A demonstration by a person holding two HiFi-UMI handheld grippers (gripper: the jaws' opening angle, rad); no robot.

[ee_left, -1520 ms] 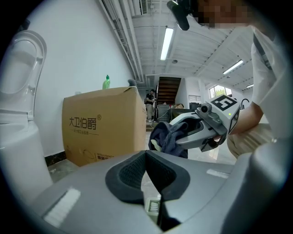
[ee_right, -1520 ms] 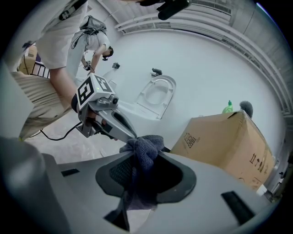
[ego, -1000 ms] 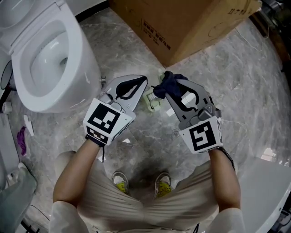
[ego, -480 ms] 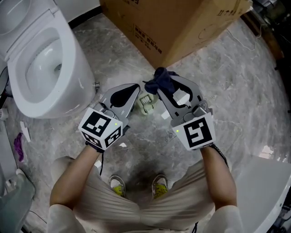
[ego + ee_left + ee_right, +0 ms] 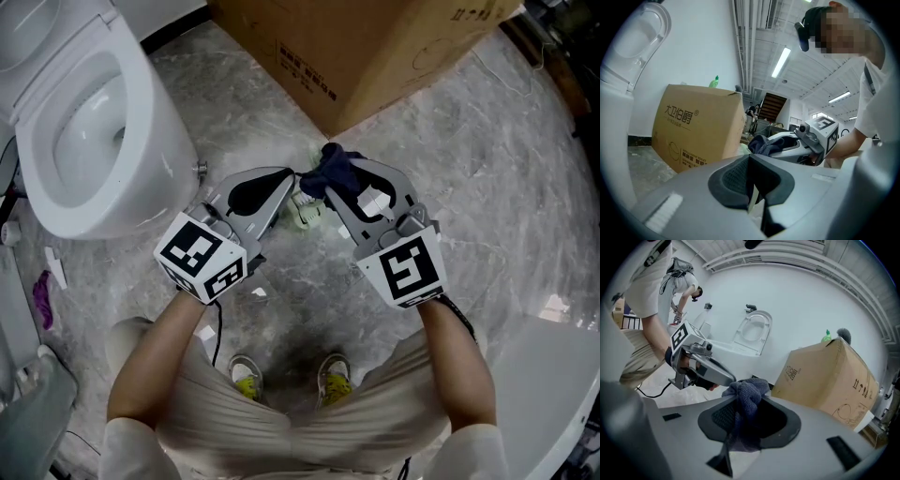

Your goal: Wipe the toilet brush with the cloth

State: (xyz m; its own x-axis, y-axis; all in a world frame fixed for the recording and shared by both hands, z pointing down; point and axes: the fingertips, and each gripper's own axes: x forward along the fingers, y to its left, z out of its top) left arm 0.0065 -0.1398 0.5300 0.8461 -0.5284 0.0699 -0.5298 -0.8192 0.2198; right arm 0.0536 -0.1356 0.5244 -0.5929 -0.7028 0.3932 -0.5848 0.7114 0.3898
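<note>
My right gripper [image 5: 330,178] is shut on a bunched dark blue cloth [image 5: 336,167], which fills its jaws in the right gripper view [image 5: 745,411]. My left gripper [image 5: 287,178] points at the cloth from the left, its tip almost touching it. Its jaws are shut on a thin pale strip [image 5: 752,201], seemingly the flat handle of the toilet brush. The pale green-white brush head [image 5: 307,212] shows below and between the two grippers, above the floor. From the left gripper view the cloth [image 5: 764,144] and the right gripper [image 5: 790,146] are just ahead.
A white toilet [image 5: 89,131] stands at the left with its lid up. A large cardboard carton [image 5: 375,47] is right behind the grippers. The floor is grey marble [image 5: 506,216]. The person's shoes [image 5: 246,378] are below. A white fixture [image 5: 544,394] fills the lower right corner.
Both grippers have shifted slightly left in the view together. The left tip stays right beside the cloth. Neither grip has changed.
</note>
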